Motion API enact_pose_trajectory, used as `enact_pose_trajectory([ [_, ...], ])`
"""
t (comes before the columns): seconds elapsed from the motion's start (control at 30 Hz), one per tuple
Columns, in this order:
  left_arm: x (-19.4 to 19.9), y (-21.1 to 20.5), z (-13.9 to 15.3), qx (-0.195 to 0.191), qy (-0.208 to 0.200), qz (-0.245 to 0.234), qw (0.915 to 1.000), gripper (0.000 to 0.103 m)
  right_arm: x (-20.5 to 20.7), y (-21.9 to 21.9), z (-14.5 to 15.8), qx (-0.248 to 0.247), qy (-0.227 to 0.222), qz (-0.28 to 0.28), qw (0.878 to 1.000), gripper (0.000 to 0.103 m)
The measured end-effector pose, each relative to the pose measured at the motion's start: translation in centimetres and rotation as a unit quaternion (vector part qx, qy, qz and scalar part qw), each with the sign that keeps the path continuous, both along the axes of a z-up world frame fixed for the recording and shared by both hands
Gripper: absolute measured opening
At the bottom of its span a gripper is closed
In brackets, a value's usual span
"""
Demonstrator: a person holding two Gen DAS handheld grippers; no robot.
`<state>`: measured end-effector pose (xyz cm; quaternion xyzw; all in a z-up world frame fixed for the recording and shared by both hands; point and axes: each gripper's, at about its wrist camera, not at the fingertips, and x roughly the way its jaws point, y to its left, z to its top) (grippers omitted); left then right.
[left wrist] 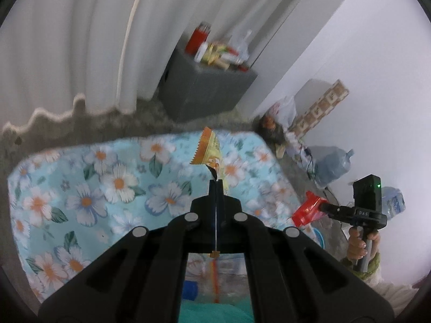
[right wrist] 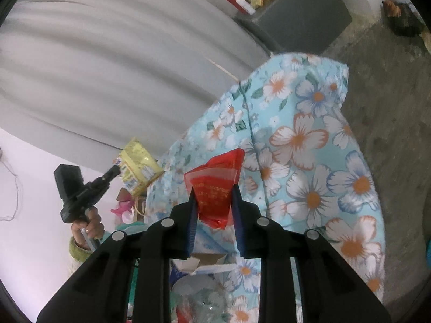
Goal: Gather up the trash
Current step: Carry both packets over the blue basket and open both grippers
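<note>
My left gripper point(left wrist: 216, 182) is shut on the corner of a yellow and orange snack wrapper point(left wrist: 208, 149), which sticks up above the floral bedsheet point(left wrist: 94, 188). In the right wrist view the same left gripper point(right wrist: 116, 171) holds that yellow wrapper point(right wrist: 138, 165) at the left, in a person's hand point(right wrist: 89, 226). My right gripper point(right wrist: 214, 189) is shut on a crumpled red plastic wrapper point(right wrist: 215, 177), held above the floral sheet point(right wrist: 309, 148). The left wrist view shows the right gripper point(left wrist: 322, 205) with the red wrapper point(left wrist: 307, 210) at the bed's right edge.
A grey cabinet point(left wrist: 207, 91) with bottles and packets on top stands by the white curtain point(left wrist: 67, 40). Water jugs point(left wrist: 334, 161) and bags line the right wall. A clear bag with scraps point(right wrist: 210, 296) lies below the grippers. The floor point(right wrist: 390, 94) is bare concrete.
</note>
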<state>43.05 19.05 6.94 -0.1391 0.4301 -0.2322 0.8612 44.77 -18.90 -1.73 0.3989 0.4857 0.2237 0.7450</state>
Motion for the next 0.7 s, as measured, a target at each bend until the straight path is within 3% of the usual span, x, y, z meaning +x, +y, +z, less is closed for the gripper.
enact_pose_trajectory([
  [0.17, -3.2, -1.3, 5.1, 0.002, -0.063, 0.000, 0.9980, 0.000, -2.7, -2.0, 2.6, -0.004, -0.022, -0.022, 1.000, 0.023],
  [0.43, -9.2, -5.5, 11.1, -0.009, -0.134, -0.030, 0.9904, 0.000, -10.7, -6.7, 6.3, -0.022, -0.061, -0.084, 0.994, 0.023],
  [0.53, -11.6, -8.7, 12.5, -0.005, -0.154, -0.058, 0.9863, 0.000, -14.6, -8.5, 6.4, -0.035, -0.062, -0.115, 0.991, 0.023],
  [0.7, -15.0, -16.2, 12.6, -0.003, -0.151, -0.131, 0.9798, 0.000, -20.9, -12.0, 4.9, -0.028, -0.050, -0.183, 0.981, 0.023],
])
